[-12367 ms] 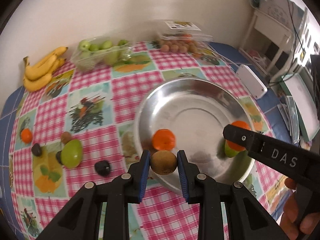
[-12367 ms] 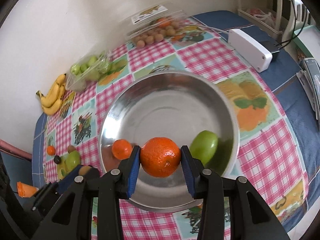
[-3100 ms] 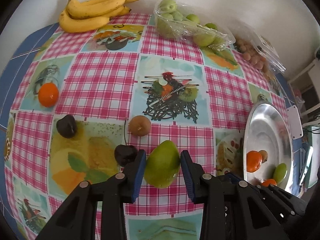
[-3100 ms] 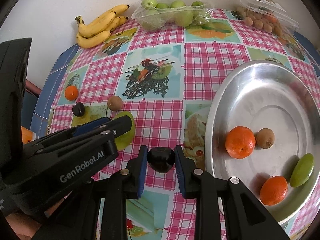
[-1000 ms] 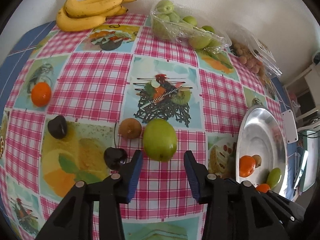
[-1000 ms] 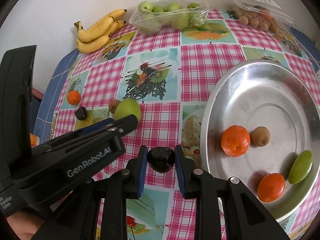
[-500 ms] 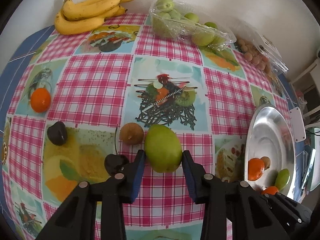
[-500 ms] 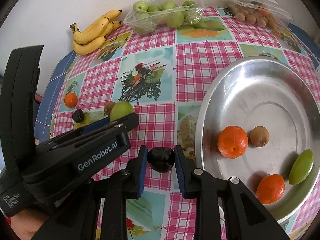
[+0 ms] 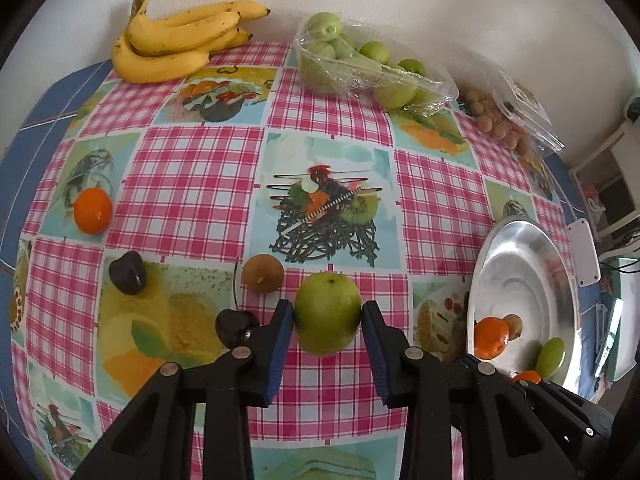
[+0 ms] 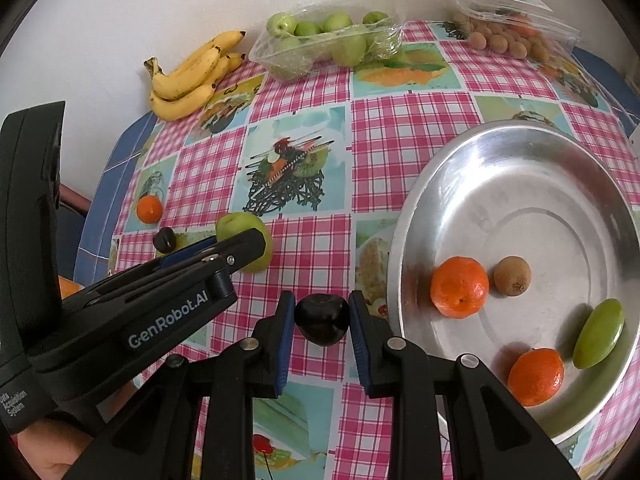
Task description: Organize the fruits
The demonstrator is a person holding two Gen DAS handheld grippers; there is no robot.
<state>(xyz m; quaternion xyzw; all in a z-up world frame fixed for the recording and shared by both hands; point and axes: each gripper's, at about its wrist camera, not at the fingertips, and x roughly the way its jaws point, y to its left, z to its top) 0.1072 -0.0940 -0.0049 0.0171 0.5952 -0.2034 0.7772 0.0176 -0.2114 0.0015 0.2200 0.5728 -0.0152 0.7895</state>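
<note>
My left gripper [image 9: 327, 330] is shut on a green pear-like fruit [image 9: 326, 312] just above the checked tablecloth; it also shows in the right wrist view [image 10: 245, 229]. My right gripper [image 10: 322, 322] is shut on a dark plum [image 10: 322, 319], held left of the steel bowl [image 10: 520, 160]. The bowl holds two oranges [image 10: 460, 286], a kiwi [image 10: 512, 276] and a green fruit [image 10: 599, 332]. On the cloth lie a kiwi [image 9: 263, 273], two dark plums [image 9: 127, 272] and an orange [image 9: 93, 210].
Bananas [image 9: 176, 44] lie at the back left by the wall. A clear tray of green apples [image 9: 360, 68] and a clear box of small brown fruits [image 9: 504, 120] stand at the back. A white box [image 9: 583, 254] lies beyond the bowl.
My left gripper has closed on the green fruit, which it stood open around a second ago. My right gripper keeps the plum and has shifted slightly toward the bowl.
</note>
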